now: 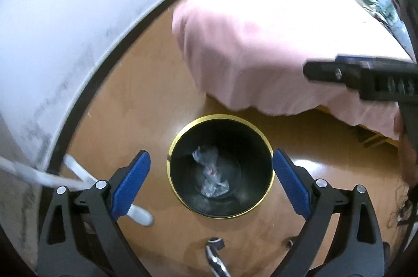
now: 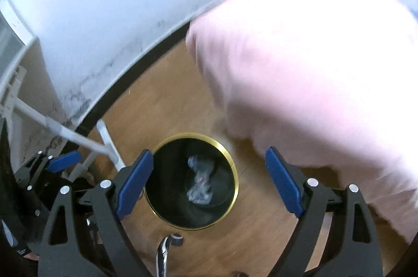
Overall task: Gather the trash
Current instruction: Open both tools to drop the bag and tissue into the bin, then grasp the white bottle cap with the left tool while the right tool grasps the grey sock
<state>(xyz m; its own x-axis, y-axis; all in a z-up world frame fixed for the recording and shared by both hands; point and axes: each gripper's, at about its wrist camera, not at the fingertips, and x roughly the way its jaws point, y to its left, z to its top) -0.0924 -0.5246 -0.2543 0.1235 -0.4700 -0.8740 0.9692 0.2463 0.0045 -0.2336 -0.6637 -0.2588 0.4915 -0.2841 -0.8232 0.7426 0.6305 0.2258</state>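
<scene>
1. Jaws of the left gripper (image 1: 211,184) stood wide apart and held nothing, hanging straight above the bin (image 1: 220,117).
2. Jaws of the right gripper (image 2: 209,181) were likewise spread and empty, with the same bin (image 2: 230,159) between and below its blue pads (image 2: 135,180).
3. Inside the black, gold-rimmed bin lay the trash (image 1: 211,175), a crumpled clear plastic wrapper with a small red speck, resting on the bottom; the right wrist view showed it too (image 2: 199,181).
4. By its look the wrapper would be very light, thin and crinkly, likely slippery between pads; any further piece of the kind would best be pinched across a bunched fold, not a flat edge.
5. Beyond the bin spread the wooden floor (image 1: 146,99), white rods (image 1: 78,173) near the wall (image 1: 65,15), and a pink cover (image 1: 261,41) draped over furniture.
6. Raised letters on the right gripper's black body (image 1: 365,75), seen from the left camera, were too blurred to read; no other writing showed.
</scene>
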